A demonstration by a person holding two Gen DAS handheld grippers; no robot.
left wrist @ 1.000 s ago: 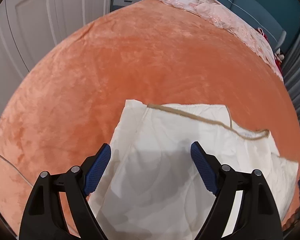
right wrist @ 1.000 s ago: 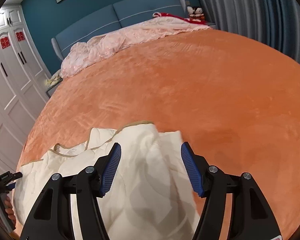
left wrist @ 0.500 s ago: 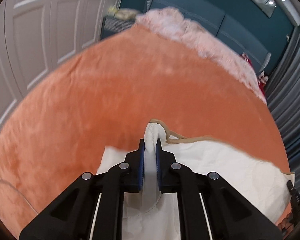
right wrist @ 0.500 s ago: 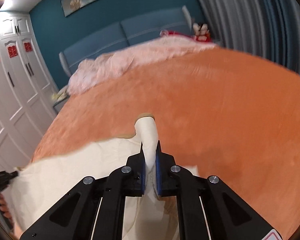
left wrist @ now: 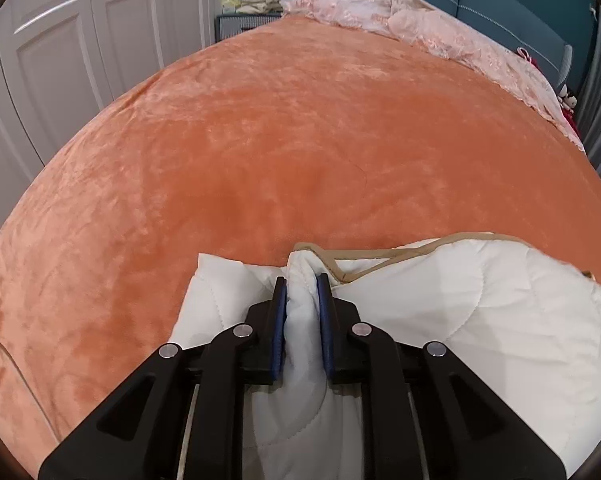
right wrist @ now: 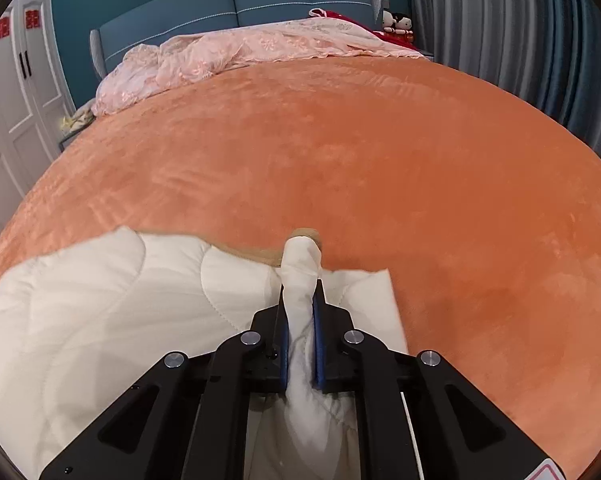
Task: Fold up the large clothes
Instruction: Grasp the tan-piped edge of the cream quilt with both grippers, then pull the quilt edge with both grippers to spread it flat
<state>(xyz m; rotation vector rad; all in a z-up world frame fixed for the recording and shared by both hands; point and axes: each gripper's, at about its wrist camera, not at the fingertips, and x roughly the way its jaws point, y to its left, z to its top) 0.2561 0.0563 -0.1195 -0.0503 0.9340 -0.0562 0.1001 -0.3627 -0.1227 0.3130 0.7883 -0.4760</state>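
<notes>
Between both claws (left wrist: pixel 301 280) (right wrist: pixel 299 288), pinched white quilt (left wrist: pixel 480 320)

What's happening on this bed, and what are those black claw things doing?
A person is holding two hand-held claws and folding a white quilted blanket laid on an orange bedspread. The left claw has a bunched fold of the blanket's edge pinched between its blue pads, though its jaws are easing open slightly. The right claw is clamped on another bunch of the same edge. A pink bedcover lies heaped near the headboard.
</notes>
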